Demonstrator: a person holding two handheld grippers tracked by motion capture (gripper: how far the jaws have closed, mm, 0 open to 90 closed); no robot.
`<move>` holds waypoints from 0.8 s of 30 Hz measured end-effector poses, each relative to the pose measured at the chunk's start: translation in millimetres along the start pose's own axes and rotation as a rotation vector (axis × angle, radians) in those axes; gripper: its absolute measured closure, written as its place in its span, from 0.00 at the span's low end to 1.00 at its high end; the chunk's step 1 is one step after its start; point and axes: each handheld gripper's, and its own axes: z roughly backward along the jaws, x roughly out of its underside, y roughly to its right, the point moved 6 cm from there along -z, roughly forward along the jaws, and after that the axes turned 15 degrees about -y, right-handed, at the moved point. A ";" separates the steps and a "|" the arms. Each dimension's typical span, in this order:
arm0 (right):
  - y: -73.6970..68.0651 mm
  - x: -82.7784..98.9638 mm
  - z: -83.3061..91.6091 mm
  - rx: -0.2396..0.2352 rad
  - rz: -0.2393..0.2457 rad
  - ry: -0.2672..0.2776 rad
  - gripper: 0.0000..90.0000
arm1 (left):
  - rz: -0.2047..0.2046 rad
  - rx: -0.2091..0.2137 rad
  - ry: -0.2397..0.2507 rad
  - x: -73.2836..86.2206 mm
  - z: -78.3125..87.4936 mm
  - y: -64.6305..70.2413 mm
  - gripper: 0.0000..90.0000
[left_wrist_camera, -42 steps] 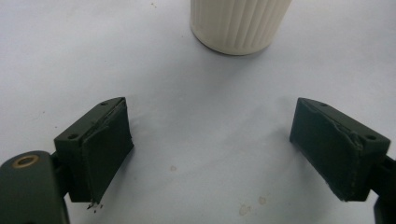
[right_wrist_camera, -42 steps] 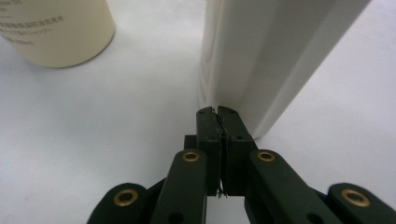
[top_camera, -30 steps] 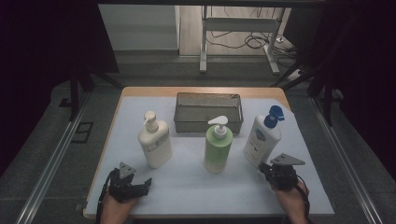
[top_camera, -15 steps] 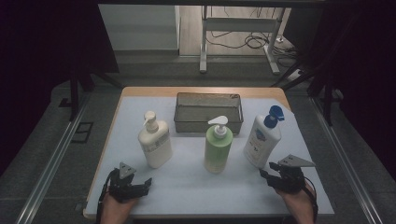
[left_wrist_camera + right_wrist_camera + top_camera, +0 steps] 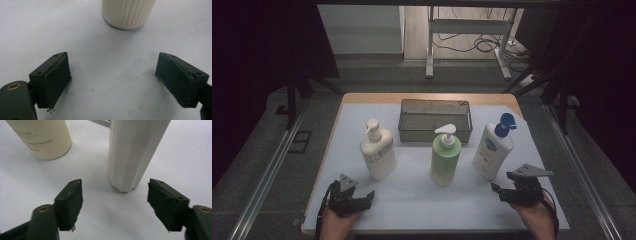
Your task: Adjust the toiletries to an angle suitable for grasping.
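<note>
Blue-capped lotion bottle (image 5: 493,151) stands upright just ahead of the right gripper (image 5: 507,192), whose empty jaws have just been opening wide to straddle it; the left gripper (image 5: 362,200) waits, jaws wide.

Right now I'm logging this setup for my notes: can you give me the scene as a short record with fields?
surface: white table
bottles: cream pump bottle at left, green pump bottle in the middle, white bottle with blue cap at right, all upright
basket: grey mesh basket behind the bottles
left gripper: open, nothing between its jaws
right gripper: jaws just opening, facing the white bottle with blue cap, not touching it
</note>
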 end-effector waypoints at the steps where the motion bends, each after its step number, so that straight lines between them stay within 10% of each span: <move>1: 0.6 -1.2 1.3 0.002 -0.001 0.001 0.29 | 0.000 -0.001 0.000 0.0 0.0 0.0 0.13; 24: 10.9 -45.8 20.1 0.033 0.009 0.100 0.21 | 0.001 0.001 0.000 0.0 0.0 0.0 0.13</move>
